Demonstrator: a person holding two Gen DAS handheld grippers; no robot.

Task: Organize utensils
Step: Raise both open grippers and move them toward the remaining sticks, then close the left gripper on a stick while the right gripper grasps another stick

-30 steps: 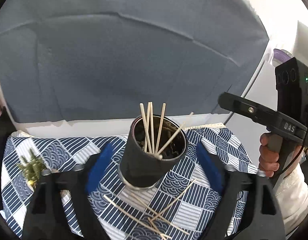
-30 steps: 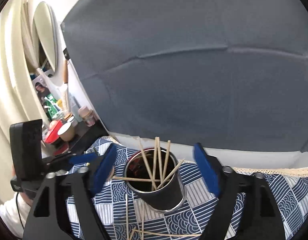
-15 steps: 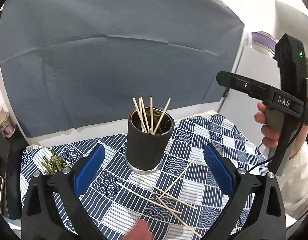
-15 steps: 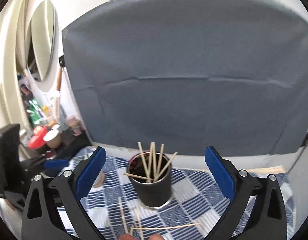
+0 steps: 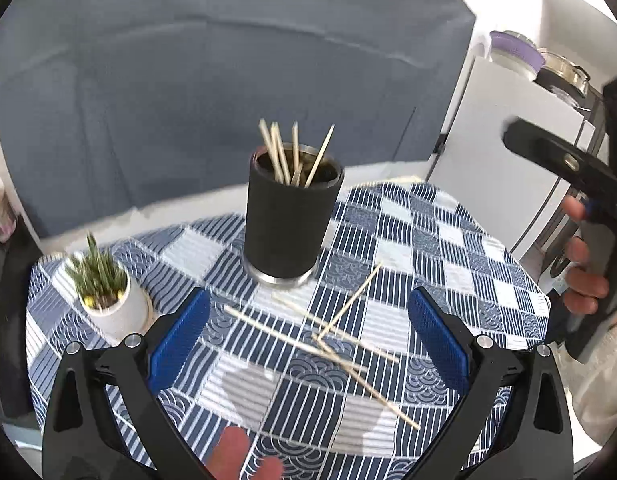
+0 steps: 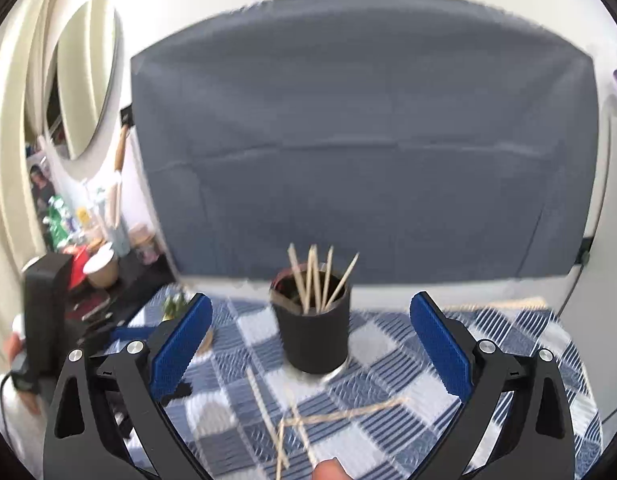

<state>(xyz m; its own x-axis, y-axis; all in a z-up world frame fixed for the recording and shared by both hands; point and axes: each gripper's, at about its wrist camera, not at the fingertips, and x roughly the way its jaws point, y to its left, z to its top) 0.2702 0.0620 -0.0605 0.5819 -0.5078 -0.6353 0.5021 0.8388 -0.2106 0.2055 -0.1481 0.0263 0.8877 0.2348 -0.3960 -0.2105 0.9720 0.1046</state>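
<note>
cup: my black cup [image 5: 286, 224] stands upright on the checked cloth [image 5: 448, 256] of the desk, a bare metal band round its foot; in the right wrist view the same cup [image 6: 314, 336] is blurred
in the cup: a handful of thin wooden sticks [image 5: 286, 152] stand inside, leaning apart, their tips above the rim; seen again from my right side [image 6: 318, 276]
loose sticks: several more wooden sticks [image 5: 328, 340] lie crossed on the cloth in front of the cup, between it and my left hand-held gripper; from the right they show as a blurred tangle [image 6: 304, 420]
plant pot: a small white pot [image 5: 112, 308] with a spiky green plant stands on the cloth to the left of the cup, well apart from it
left hand-held gripper: my left hand-held gripper [image 5: 308, 336] is spread wide with nothing between its blue pads; the jaws have just been opening; it tilts down over the loose sticks, touching none
right hand-held gripper: my right hand-held gripper [image 6: 308, 348] is also spread wide and holds nothing; its jaws have just been opening too; the cup shows between the pads but farther off, untouched
hands: my right hand [image 5: 584, 264] wraps the black handle at the right edge of the left view; fingertips [image 5: 232, 452] show at the bottom edge
writing: none that i can read
</note>
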